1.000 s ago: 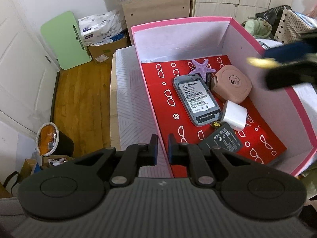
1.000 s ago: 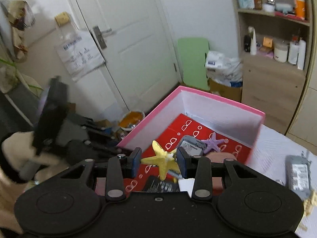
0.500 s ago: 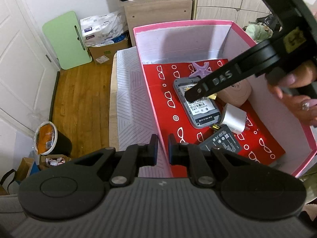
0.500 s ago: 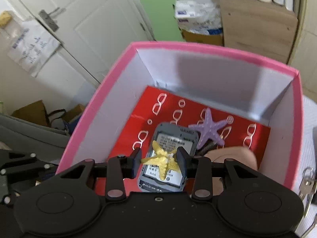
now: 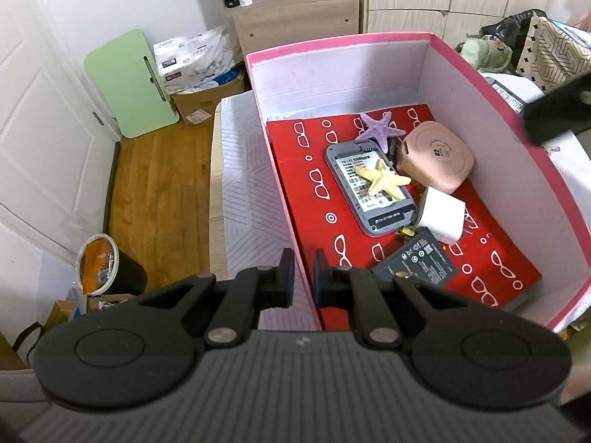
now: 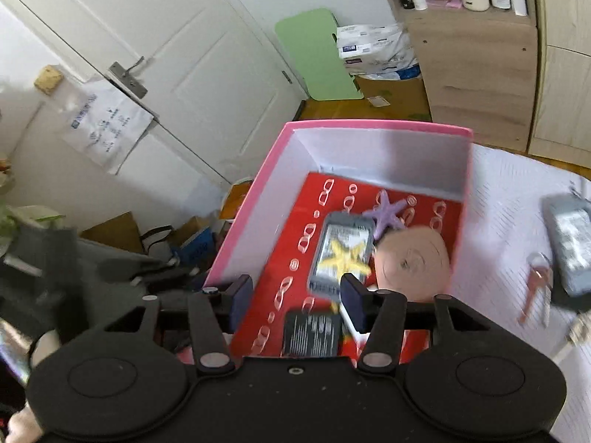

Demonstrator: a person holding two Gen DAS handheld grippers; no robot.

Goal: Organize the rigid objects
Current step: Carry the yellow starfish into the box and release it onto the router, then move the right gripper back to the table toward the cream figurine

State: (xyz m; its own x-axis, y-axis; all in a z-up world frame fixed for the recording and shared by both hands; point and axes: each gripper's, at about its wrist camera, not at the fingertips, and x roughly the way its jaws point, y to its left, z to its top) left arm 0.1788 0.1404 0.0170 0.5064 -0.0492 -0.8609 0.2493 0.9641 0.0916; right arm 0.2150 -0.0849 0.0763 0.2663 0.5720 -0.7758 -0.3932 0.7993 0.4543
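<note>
While the left gripper (image 5: pixel 300 272) pinched the near wall of the pink box (image 5: pixel 338 42) between narrow jaws, the right gripper (image 6: pixel 296 297) hung above that box — its jaws had just been opening, nothing between them. The yellow starfish (image 5: pixel 382 182) lay inside the box on the grey device (image 5: pixel 371 188), beside the purple starfish (image 5: pixel 376 127).
</note>
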